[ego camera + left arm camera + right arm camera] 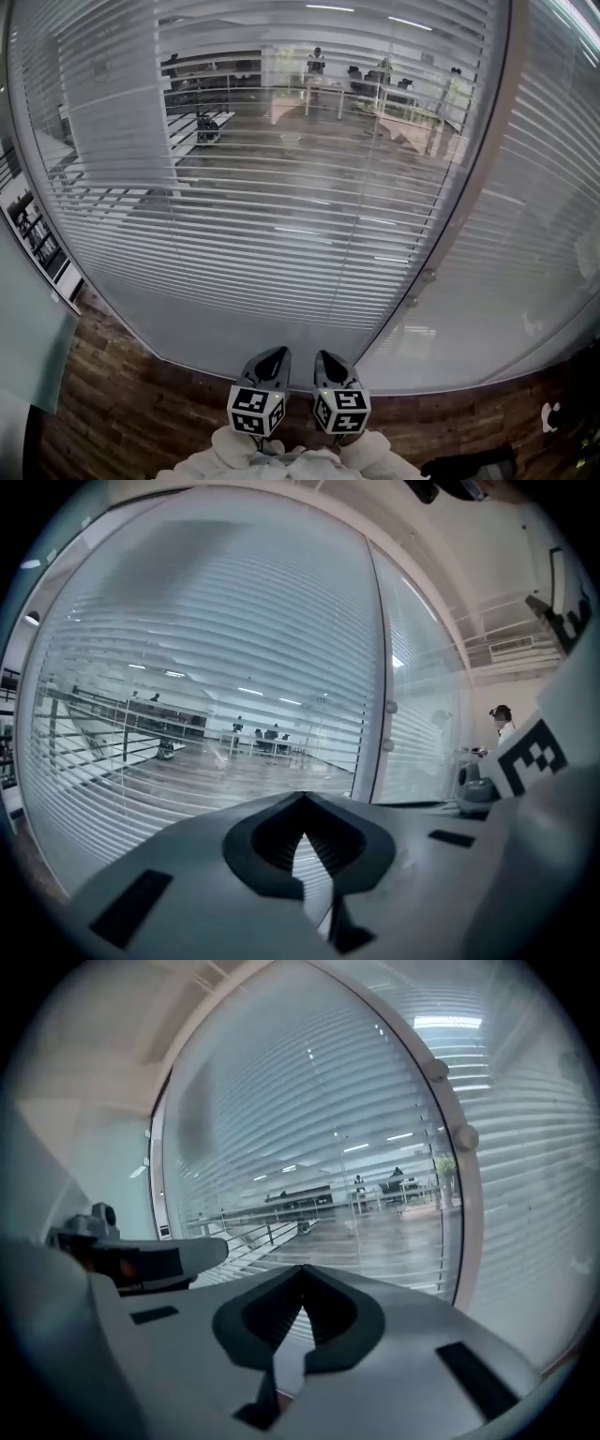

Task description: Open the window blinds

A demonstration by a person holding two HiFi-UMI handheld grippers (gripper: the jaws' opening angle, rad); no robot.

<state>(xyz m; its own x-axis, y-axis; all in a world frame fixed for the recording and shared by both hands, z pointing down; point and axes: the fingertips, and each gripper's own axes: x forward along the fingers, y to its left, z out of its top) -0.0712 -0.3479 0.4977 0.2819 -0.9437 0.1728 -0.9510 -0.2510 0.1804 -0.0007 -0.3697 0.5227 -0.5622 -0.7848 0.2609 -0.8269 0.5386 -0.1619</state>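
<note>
Left tongs (271, 359) and right tongs (328, 361), both clenched empty, face two slatted window blinds (281, 187).

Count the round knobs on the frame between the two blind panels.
2. The upper knob and the lower knob sit close together, one above the other, on the frame; more may lie out of view.

The person holds both grippers low in front of the body, side by side and close together, pointing forward and slightly downward. The left gripper (270, 361) has its jaws closed tip to tip with nothing between them. The right gripper (328, 361) is closed the same way and is just as empty. The left hand (228, 448) and right hand (373, 450), both covered in pale fabric, sit just behind them, nearly touching each other.
</note>
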